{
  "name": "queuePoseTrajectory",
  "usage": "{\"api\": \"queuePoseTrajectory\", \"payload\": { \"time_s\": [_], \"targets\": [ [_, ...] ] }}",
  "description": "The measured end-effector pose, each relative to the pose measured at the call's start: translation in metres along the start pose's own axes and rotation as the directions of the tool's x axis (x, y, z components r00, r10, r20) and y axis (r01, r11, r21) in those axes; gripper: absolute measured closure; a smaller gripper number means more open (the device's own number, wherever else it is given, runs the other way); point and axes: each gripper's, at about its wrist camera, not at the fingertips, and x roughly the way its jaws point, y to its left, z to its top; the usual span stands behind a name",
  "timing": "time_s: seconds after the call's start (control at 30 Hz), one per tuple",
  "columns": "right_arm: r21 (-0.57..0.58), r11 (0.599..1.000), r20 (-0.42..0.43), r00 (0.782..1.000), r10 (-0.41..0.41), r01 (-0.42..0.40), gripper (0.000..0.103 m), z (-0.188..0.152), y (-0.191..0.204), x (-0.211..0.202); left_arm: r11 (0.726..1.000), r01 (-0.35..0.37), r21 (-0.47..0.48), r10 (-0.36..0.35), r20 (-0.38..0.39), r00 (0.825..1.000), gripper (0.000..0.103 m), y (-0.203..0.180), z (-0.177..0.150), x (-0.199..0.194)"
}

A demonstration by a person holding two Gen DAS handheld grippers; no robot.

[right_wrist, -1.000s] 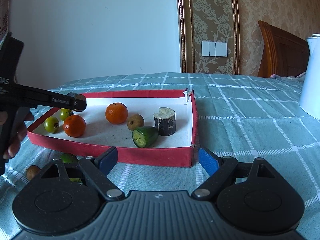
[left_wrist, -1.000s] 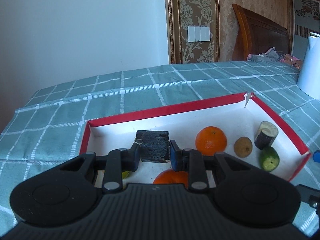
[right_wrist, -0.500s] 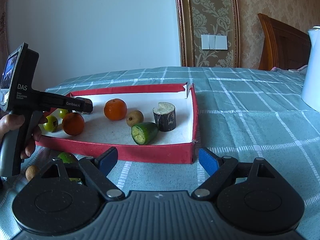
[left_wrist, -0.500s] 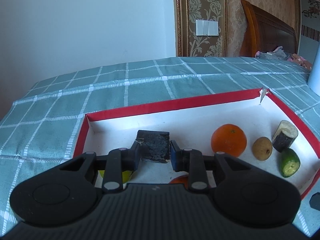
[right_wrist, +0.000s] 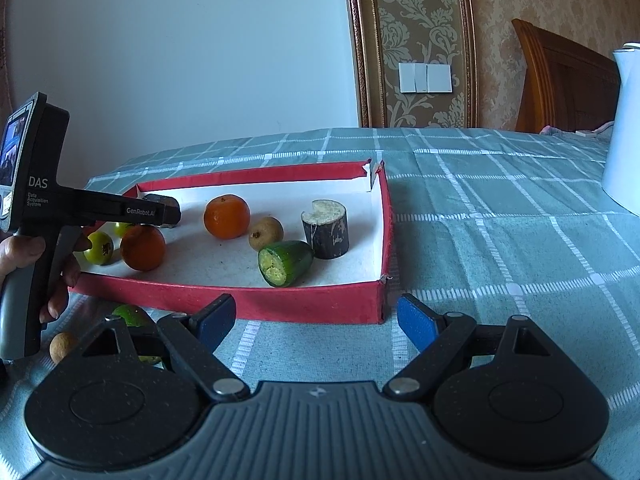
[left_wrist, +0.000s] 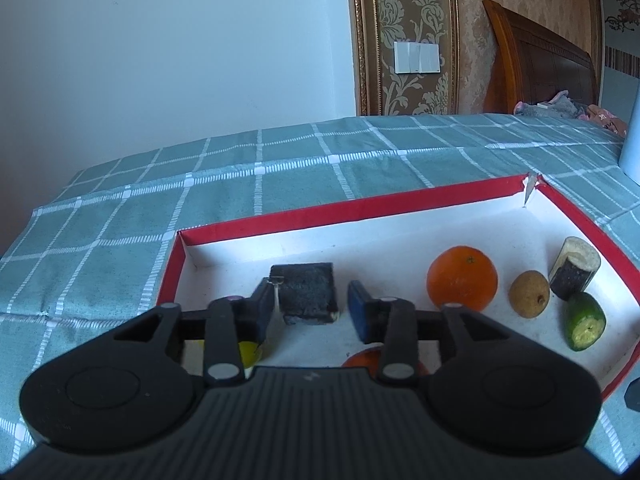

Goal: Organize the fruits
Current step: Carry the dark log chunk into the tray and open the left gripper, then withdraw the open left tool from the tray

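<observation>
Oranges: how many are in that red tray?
2. One orange sits mid-tray, beside a small brown fruit. The other orange lies near the tray's left end, under the left gripper. More could hide behind that gripper.

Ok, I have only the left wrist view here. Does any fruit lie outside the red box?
Observer: Yes. A green fruit lies on the cloth, just in front of the near wall of the red box.
Operator: Is anything more beside it?
Observer: A small brown fruit, also on the cloth, a little nearer to the camera.
Operator: And is the right gripper free?
Observer: Yes, it is open and empty, in front of the box.
</observation>
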Motion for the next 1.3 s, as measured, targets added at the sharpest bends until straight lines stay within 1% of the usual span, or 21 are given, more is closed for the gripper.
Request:
{"api": "queuePoseTrajectory", "payload": {
  "time_s": [0.03, 0.1, 0.13, 0.17, 0.2, 0.43, 0.53, 0.6, 0.8, 0.9, 1.0, 1.13, 1.3],
  "targets": [
    [0.001, 1.000, -0.001, 1.000, 0.000, 0.000, 0.015, 0.000, 0.000, 0.001, 1.000, -0.004, -0.001, 0.004, 0.001, 1.000, 0.054, 0.000, 0.000, -0.001],
    [0.003, 1.000, -0.003, 1.000, 0.001, -0.001, 0.015, 0.000, 0.000, 0.001, 1.000, -0.014, 0.007, 0.014, 0.012, 1.000, 0.042, 0.000, -0.001, -0.004],
    [0.004, 1.000, -0.005, 1.000, 0.001, -0.001, 0.015, 0.000, -0.001, 0.002, 1.000, -0.024, 0.011, 0.024, 0.018, 1.000, 0.038, -0.001, -0.002, -0.006],
    [0.005, 1.000, -0.007, 1.000, 0.002, -0.002, 0.015, 0.000, -0.001, 0.002, 0.999, -0.034, 0.015, 0.034, 0.025, 0.999, 0.031, -0.001, -0.002, -0.008],
    [0.007, 1.000, -0.010, 1.000, 0.003, -0.003, 0.015, 0.000, -0.001, 0.002, 0.999, -0.041, 0.018, 0.041, 0.031, 0.999, 0.027, 0.000, -0.004, -0.011],
    [0.016, 1.000, -0.018, 1.000, 0.004, -0.004, 0.015, 0.000, -0.002, 0.004, 0.998, -0.059, -0.021, 0.060, 0.046, 0.997, 0.026, 0.013, -0.012, -0.039],
    [0.020, 1.000, -0.021, 1.000, 0.004, -0.004, 0.015, 0.000, -0.003, 0.004, 0.998, -0.058, -0.034, 0.060, 0.064, 0.996, 0.025, 0.019, -0.018, -0.059],
    [0.021, 1.000, -0.020, 1.000, 0.004, -0.003, 0.015, 0.000, -0.003, 0.004, 0.998, -0.058, -0.039, 0.060, 0.076, 0.995, 0.020, 0.023, -0.023, -0.073],
    [0.020, 1.000, -0.021, 1.000, 0.002, -0.002, 0.015, 0.000, -0.003, 0.004, 0.998, -0.061, -0.016, 0.062, 0.114, 0.992, 0.018, 0.025, -0.045, -0.124],
    [0.022, 1.000, -0.021, 1.000, 0.003, -0.002, 0.015, 0.000, -0.004, 0.003, 0.998, -0.057, -0.027, 0.060, 0.122, 0.991, 0.013, 0.027, -0.059, -0.147],
    [0.022, 1.000, -0.026, 1.000, 0.005, -0.004, 0.015, 0.000, -0.004, 0.003, 0.998, -0.048, -0.037, 0.052, 0.124, 0.991, 0.013, 0.027, -0.074, -0.164],
    [0.024, 1.000, -0.028, 1.000, 0.004, -0.003, 0.015, 0.000, -0.004, 0.003, 0.999, -0.037, -0.040, 0.041, 0.106, 0.993, 0.012, 0.027, -0.092, -0.175],
    [0.018, 1.000, -0.016, 1.000, 0.015, -0.014, 0.015, 0.000, -0.003, 0.000, 0.998, -0.060, -0.024, 0.061, 0.084, 0.995, 0.012, 0.024, -0.105, -0.172]
  ]
}}
